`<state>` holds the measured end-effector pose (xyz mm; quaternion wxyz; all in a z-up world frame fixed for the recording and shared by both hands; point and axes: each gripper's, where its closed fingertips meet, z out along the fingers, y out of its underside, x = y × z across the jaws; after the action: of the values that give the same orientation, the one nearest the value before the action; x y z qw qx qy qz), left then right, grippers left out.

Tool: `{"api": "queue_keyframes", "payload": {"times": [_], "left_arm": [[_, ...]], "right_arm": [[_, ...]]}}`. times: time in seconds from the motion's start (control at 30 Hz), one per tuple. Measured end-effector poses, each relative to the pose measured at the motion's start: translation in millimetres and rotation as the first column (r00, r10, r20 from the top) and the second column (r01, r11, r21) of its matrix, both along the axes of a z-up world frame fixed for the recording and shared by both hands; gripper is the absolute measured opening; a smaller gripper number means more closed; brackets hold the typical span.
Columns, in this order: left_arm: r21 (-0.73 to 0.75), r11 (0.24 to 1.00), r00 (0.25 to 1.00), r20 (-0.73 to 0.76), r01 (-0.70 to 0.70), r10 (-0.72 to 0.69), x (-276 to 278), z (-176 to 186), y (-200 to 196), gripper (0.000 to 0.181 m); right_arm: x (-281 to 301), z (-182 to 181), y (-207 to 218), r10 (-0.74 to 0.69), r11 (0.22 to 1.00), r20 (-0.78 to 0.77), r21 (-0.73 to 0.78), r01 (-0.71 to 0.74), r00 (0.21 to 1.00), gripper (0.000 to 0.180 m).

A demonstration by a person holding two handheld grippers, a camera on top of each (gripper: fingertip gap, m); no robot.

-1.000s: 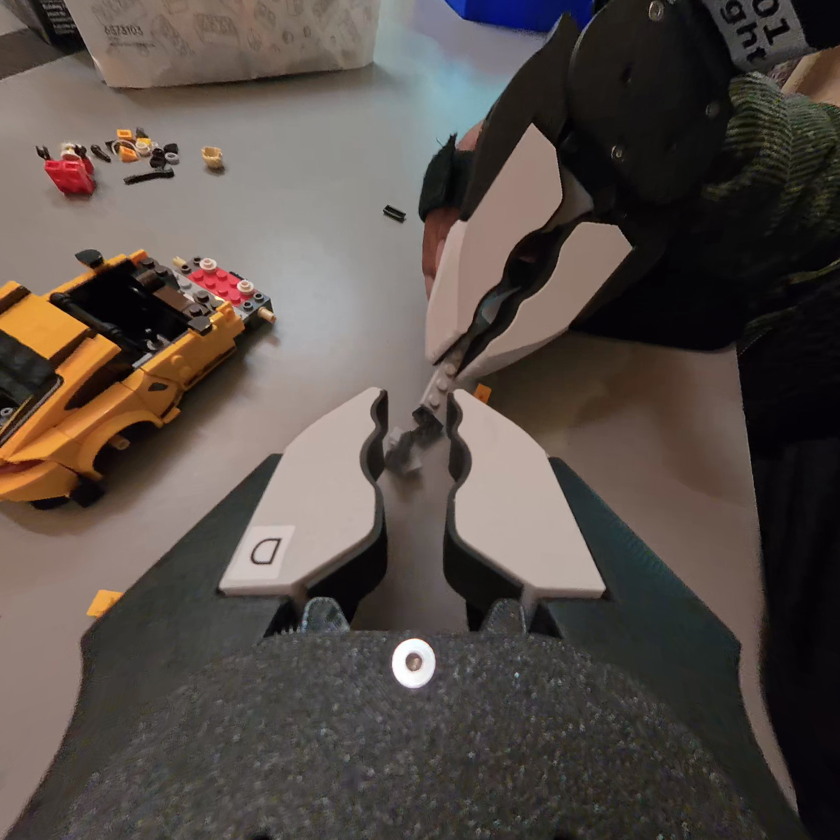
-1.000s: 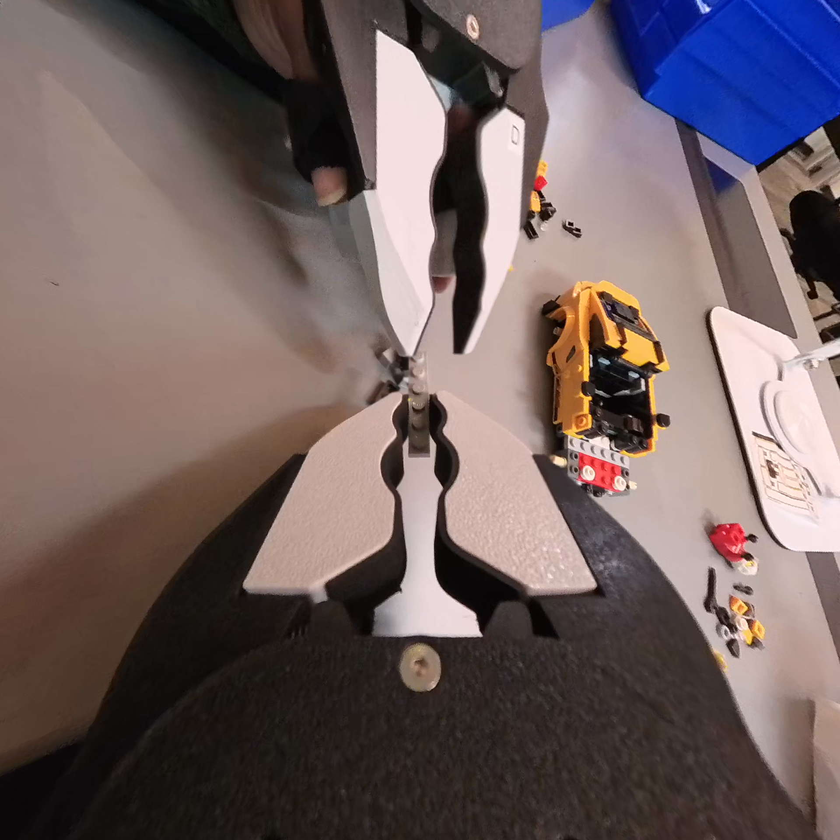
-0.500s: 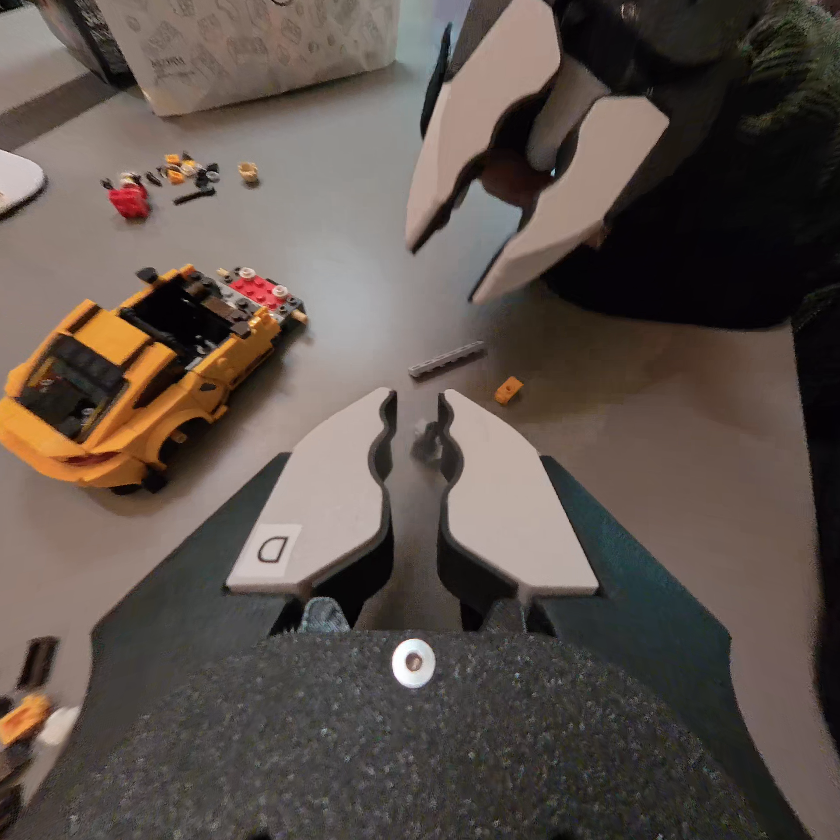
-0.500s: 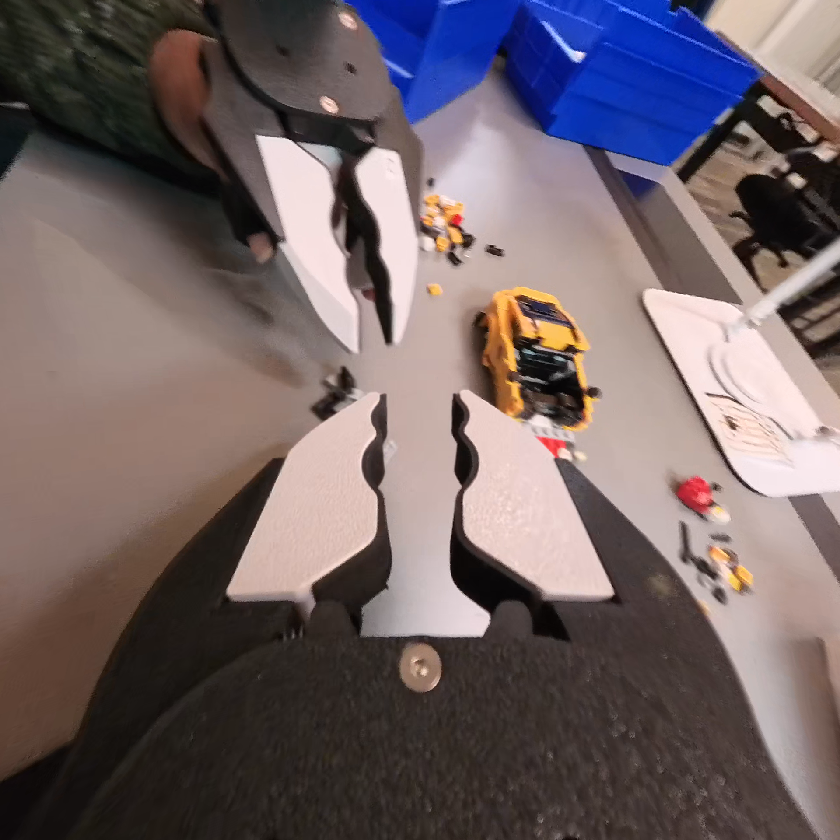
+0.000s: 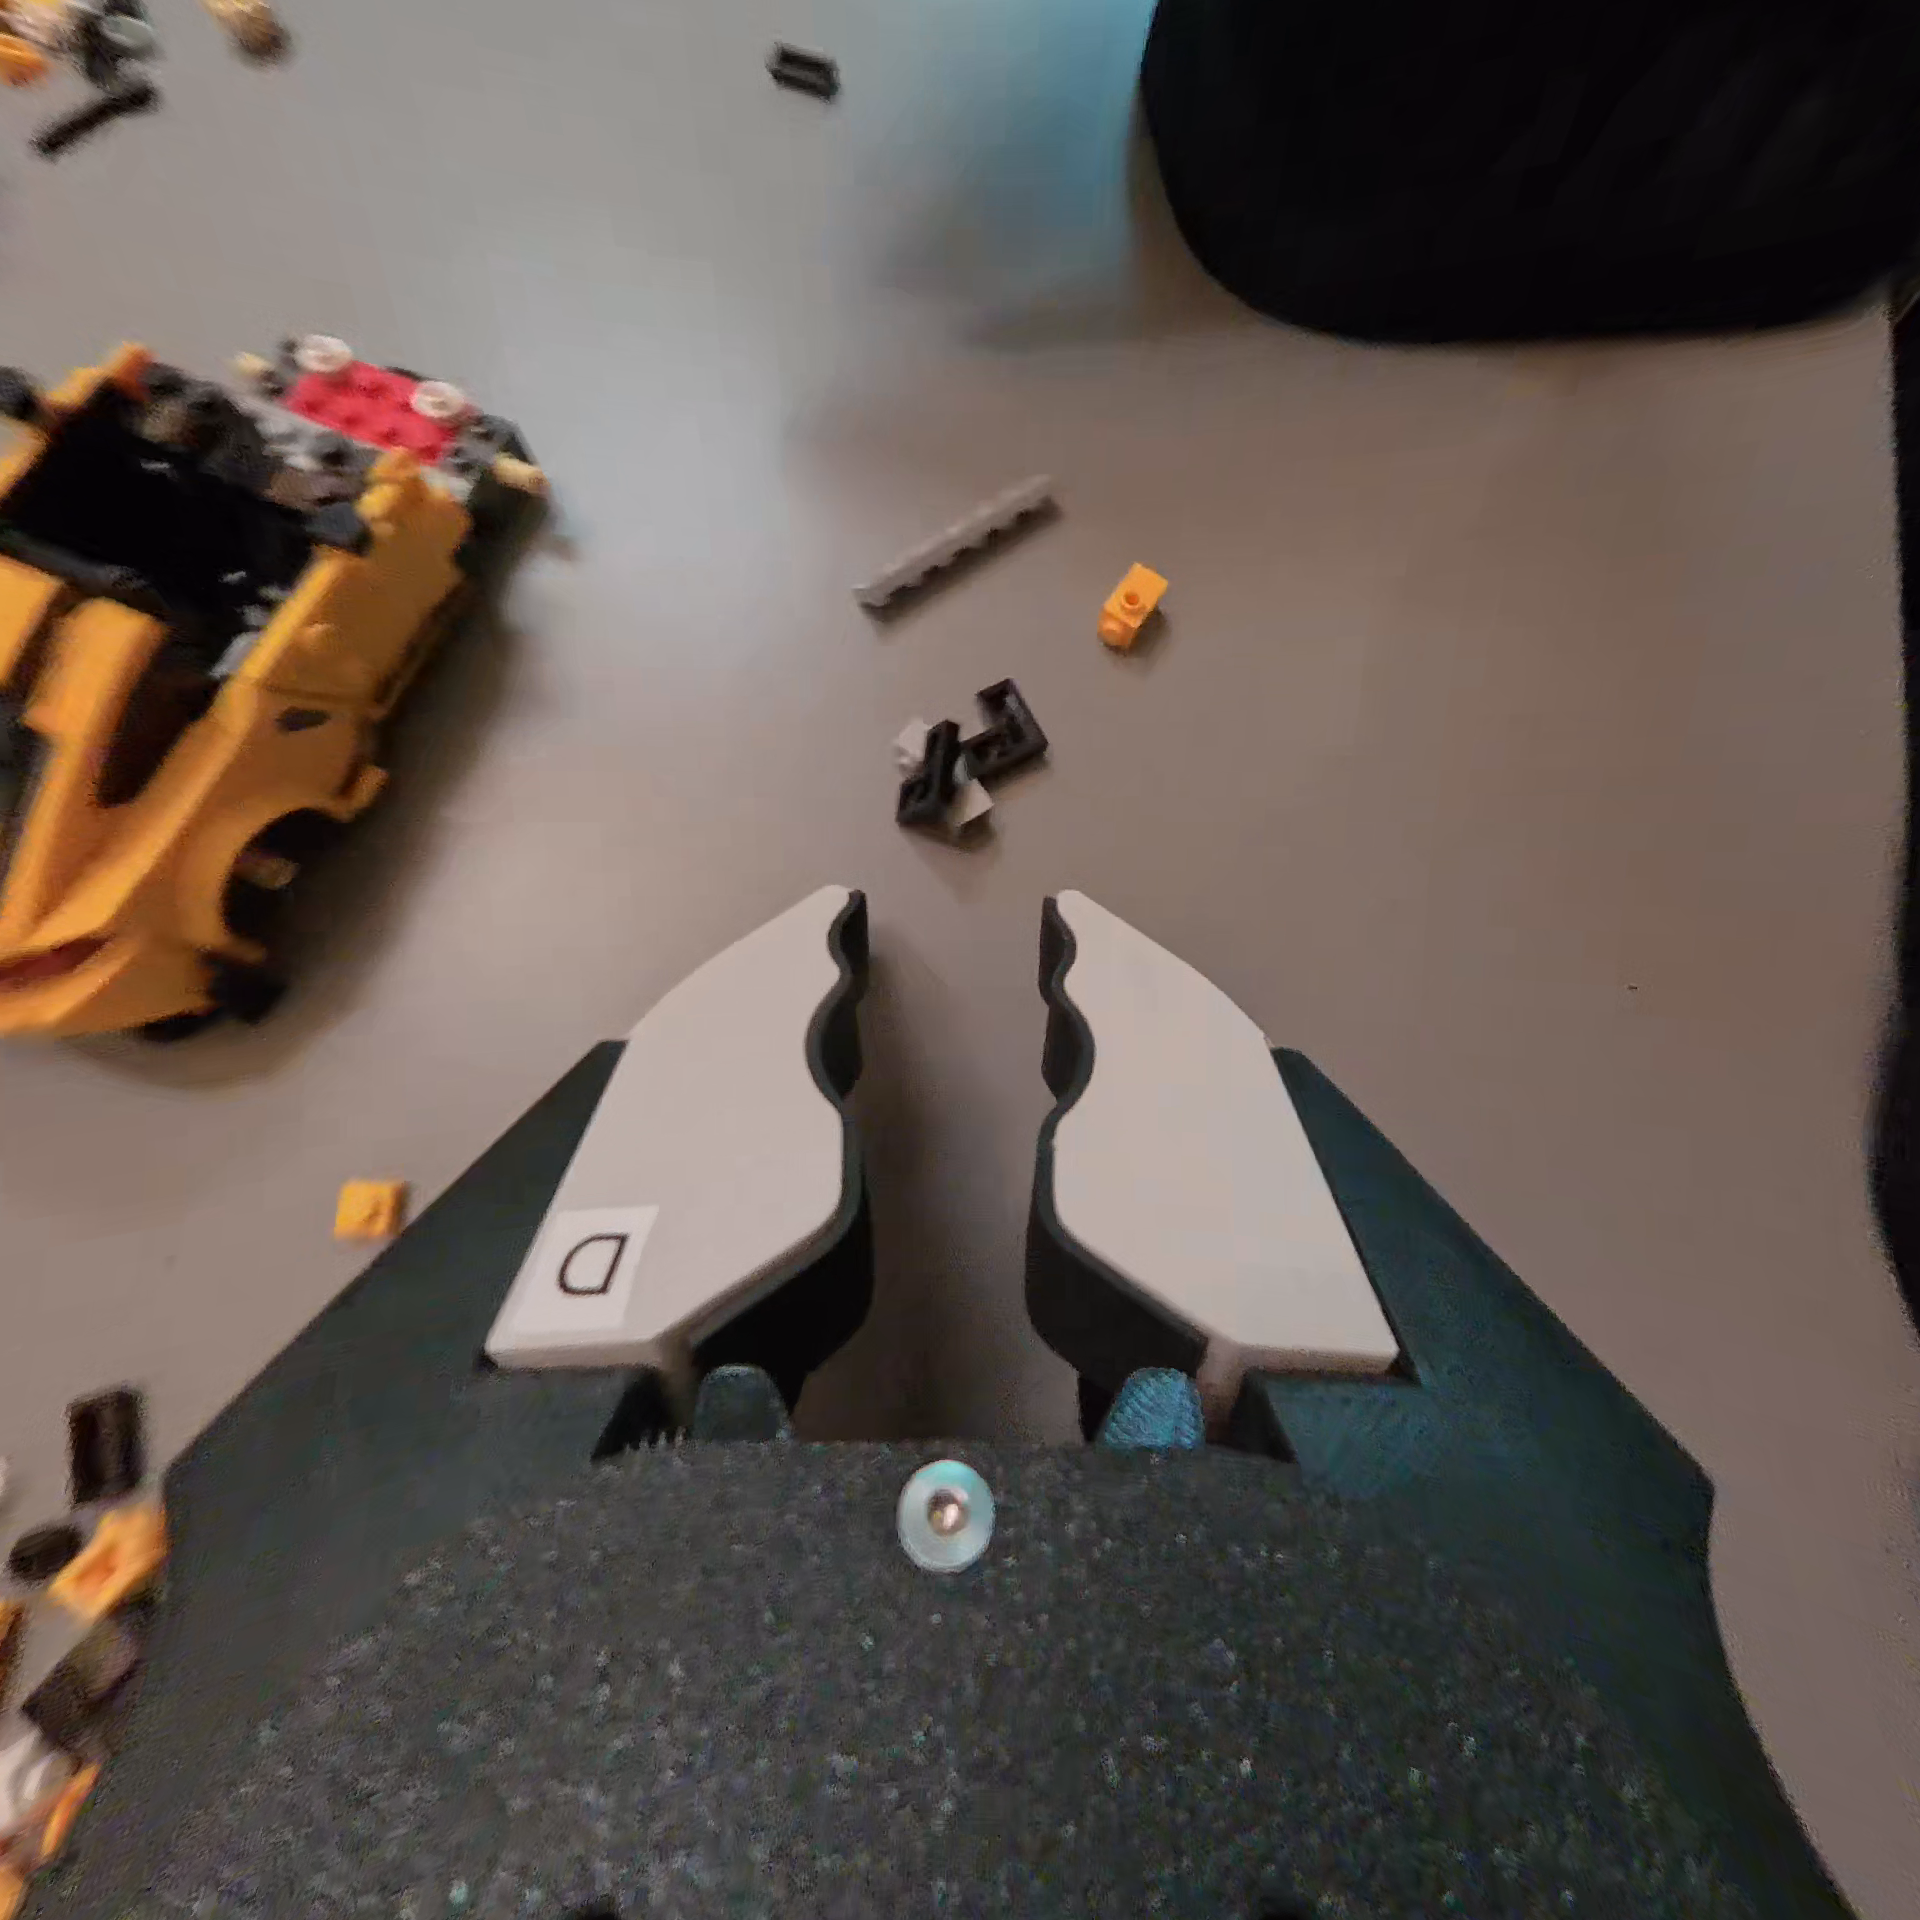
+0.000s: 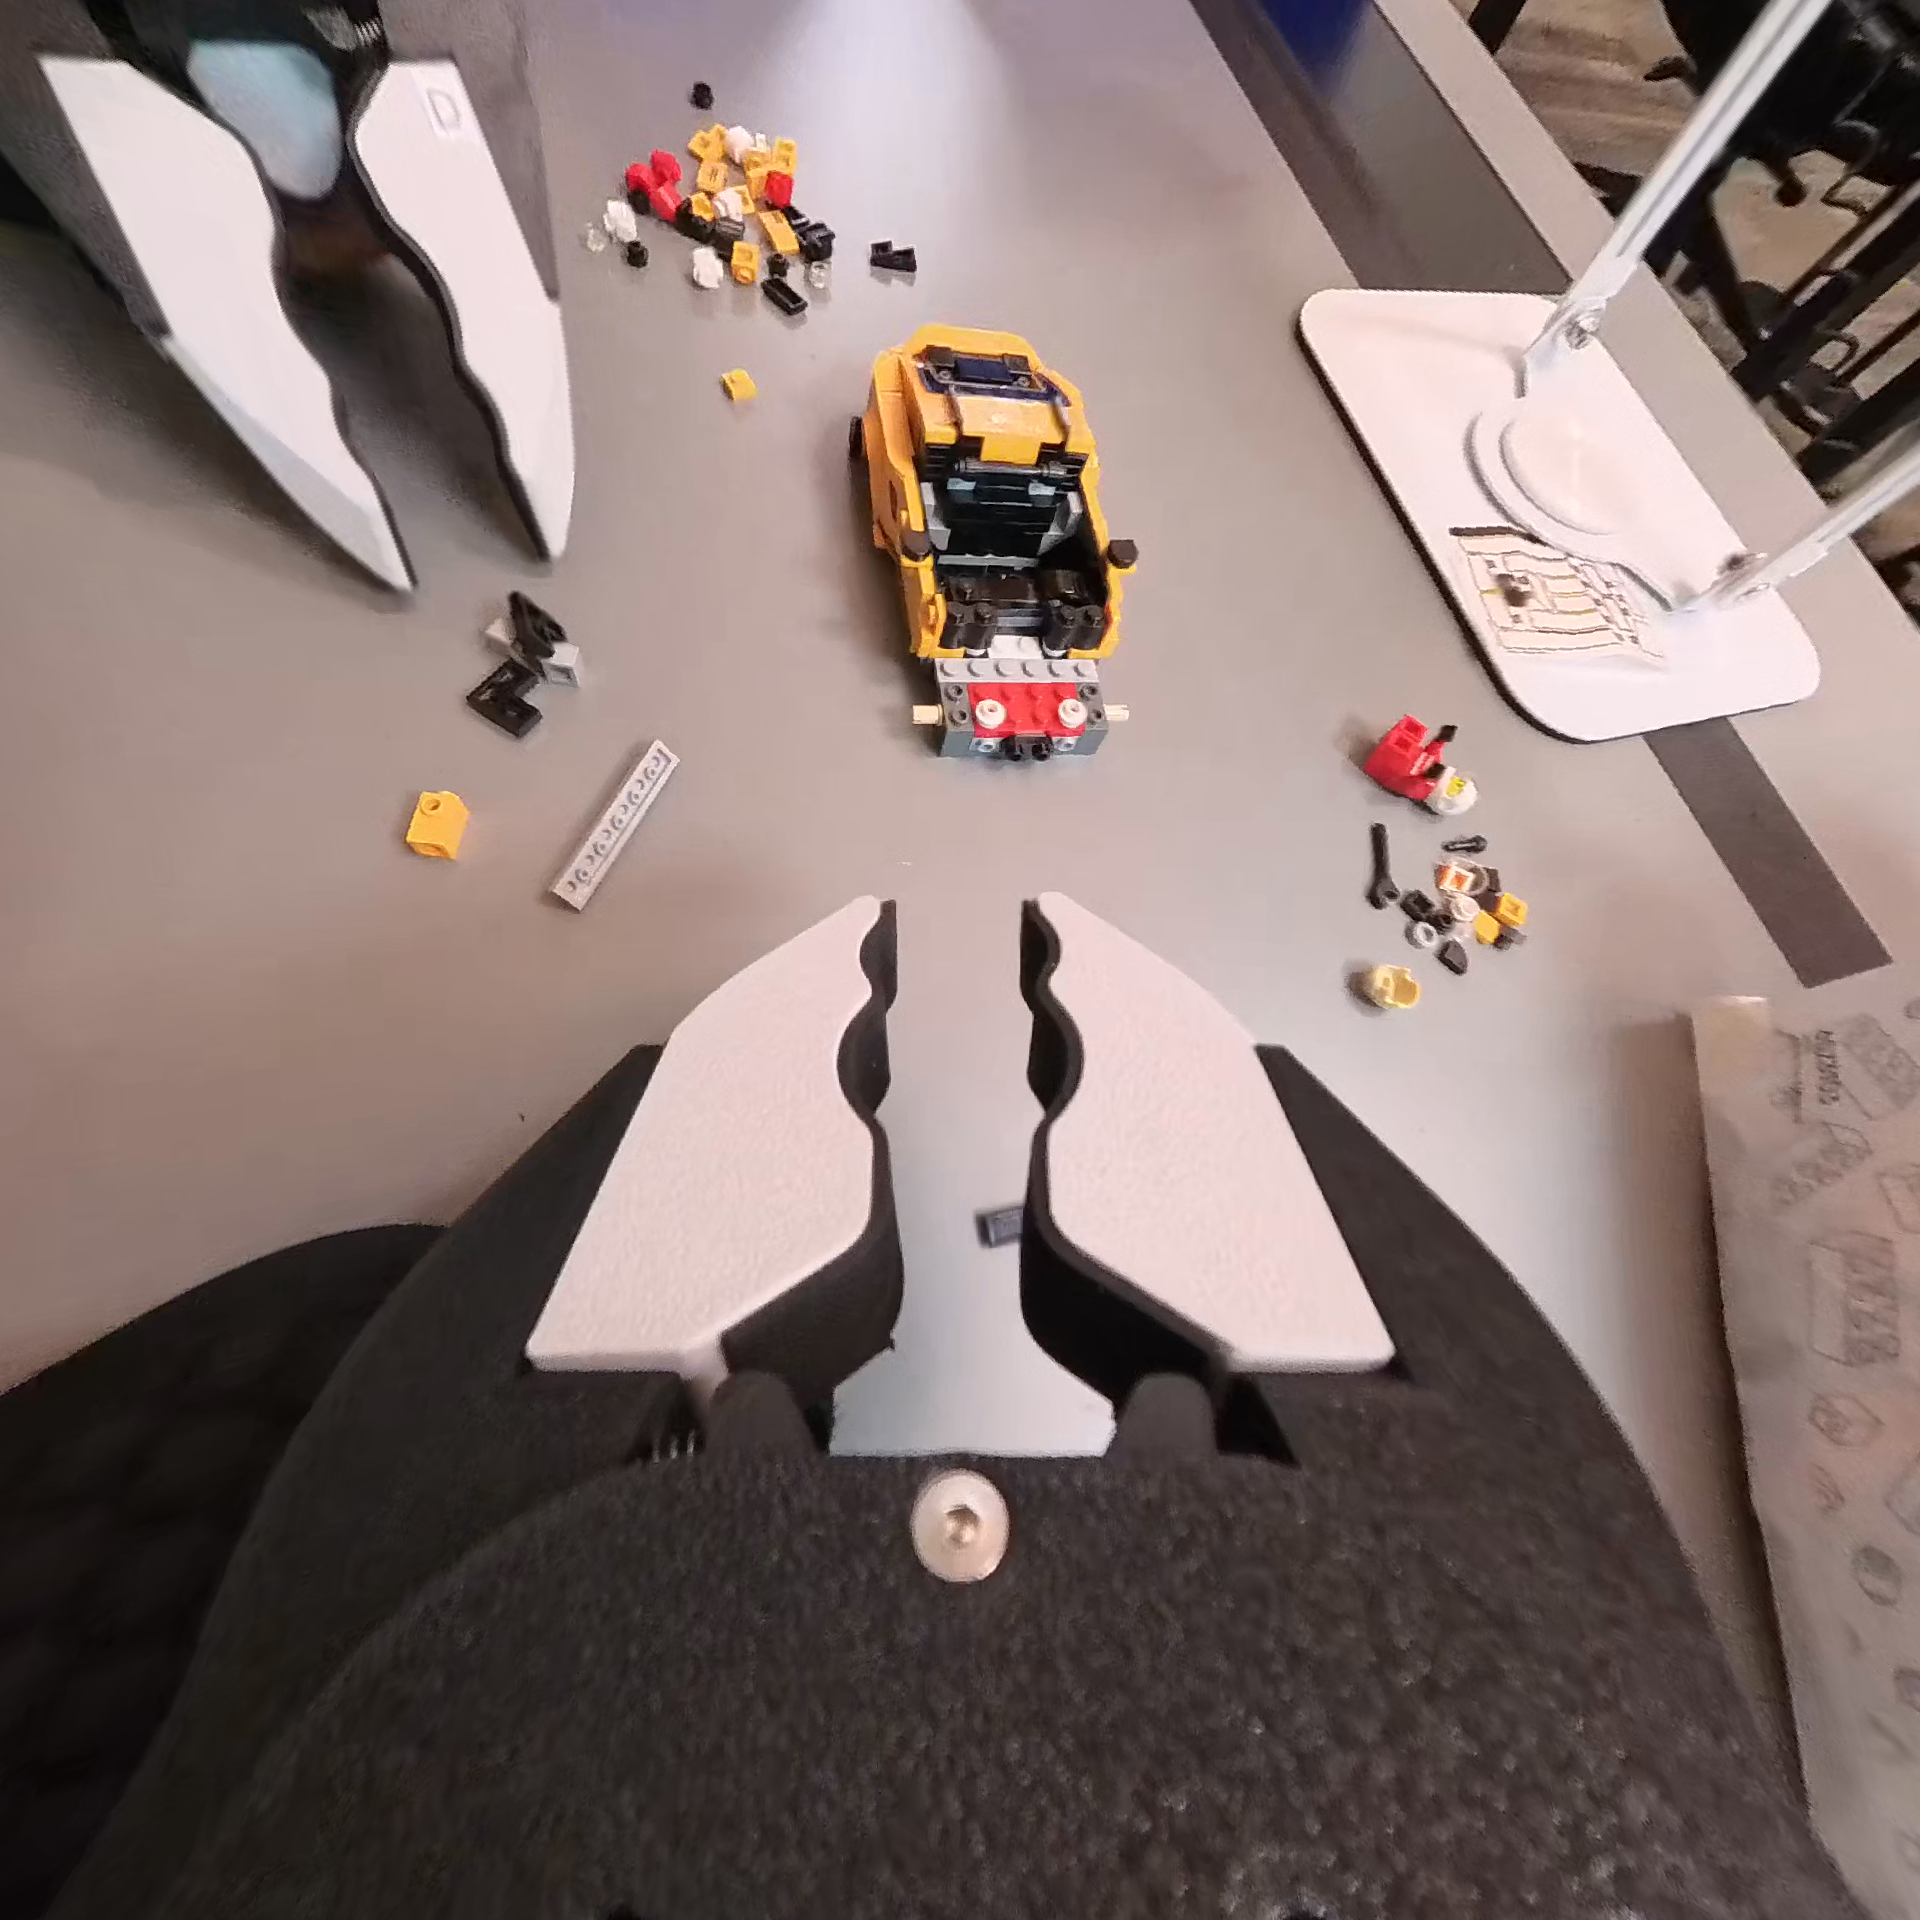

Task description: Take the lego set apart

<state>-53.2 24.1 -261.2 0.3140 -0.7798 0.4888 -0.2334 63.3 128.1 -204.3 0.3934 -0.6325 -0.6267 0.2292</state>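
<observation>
Right wrist view shows the yellow car (image 6: 992, 520) sitting on the grey table (image 6: 1195, 831), well ahead of my right gripper (image 6: 956, 914). Its roof is off and the red plate (image 6: 1023, 712) at its near end is bare. I judge it light, rigid and brittle at the joints, so it should be pinned by the body sides while small studs are pried off. My right jaws stand partly open and hold nothing. Left wrist view shows my left gripper (image 5: 951, 909) also partly open and empty, just short of a black cluster (image 5: 966, 758). A grey strip (image 5: 956, 540) and a yellow brick (image 5: 1132, 608) lie beyond it, apart. The car (image 5: 187, 675) lies off to the left.
</observation>
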Motion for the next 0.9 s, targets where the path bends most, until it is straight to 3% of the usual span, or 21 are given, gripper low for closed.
{"api": "queue_keyframes", "payload": {"times": [0.1, 0.2, 0.33, 0.43, 0.53, 0.6, 0.7, 0.83, 0.9], "left_arm": [[0.043, 0.999, 0.998, -0.058, 0.01, -0.007, 18.9, -5.8, 6.6, 0.016], [0.11, 0.994, 0.998, -0.065, 0.008, -0.001, 25.0, -2.2, 14.5, 0.027], [0.189, 0.978, 0.98, 0.193, -0.087, 0.05, 20.4, 42.6, 25.7, 0.037], [0.237, 0.947, 0.924, 0.364, -0.216, 0.12, 4.7, 78.8, 42.1, 0.032], [0.289, 0.9, 0.878, 0.445, -0.325, 0.175, -14.9, 102.2, 57.4, 0.011], [0.277, 0.887, 0.85, 0.487, -0.369, 0.202, -22.9, 114.1, 65.8, 0.008], [0.243, 0.884, 0.813, 0.539, -0.4, 0.22, -26.6, 123.6, 74.1, 0.008], [0.244, 0.889, 0.825, 0.522, -0.386, 0.215, -24.0, 112.7, 71.7, 0.008], [0.245, 0.898, 0.84, 0.502, -0.366, 0.205, -19.8, 105.9, 67.8, 0.007]], "right_arm": [[-3.9, -7.0, -3.1, 0.014, 1.0, 0.031, 0.015, -0.014, 0.999, 0.022], [-0.4, 6.4, 10.6, -0.054, 0.997, -0.026, 0.061, 0.056, 0.998, 0.018], [19.1, 39.1, 35.1, -0.179, 0.981, -0.188, 0.043, 0.19, 0.966, 0.017], [32.5, 41.7, 45.2, -0.225, 0.972, -0.202, 0.023, 0.234, 0.953, 0.017], [43.6, 21.4, 36.9, -0.185, 0.982, -0.073, -0.037, 0.183, 0.98, 0.02], [53.8, -6.0, 21.5, -0.122, 0.982, 0.075, -0.133, 0.131, 0.99, 0.024], [64.0, -42.3, 16.9, -0.102, 0.977, 0.23, -0.159, 0.14, 0.968, 0.029], [56.6, -61.7, 18.3, -0.092, 0.975, 0.277, -0.172, 0.143, 0.957, 0.029], [51.2, -62.9, 16.6, -0.078, 0.974, 0.263, -0.185, 0.129, 0.962, 0.017]]}}
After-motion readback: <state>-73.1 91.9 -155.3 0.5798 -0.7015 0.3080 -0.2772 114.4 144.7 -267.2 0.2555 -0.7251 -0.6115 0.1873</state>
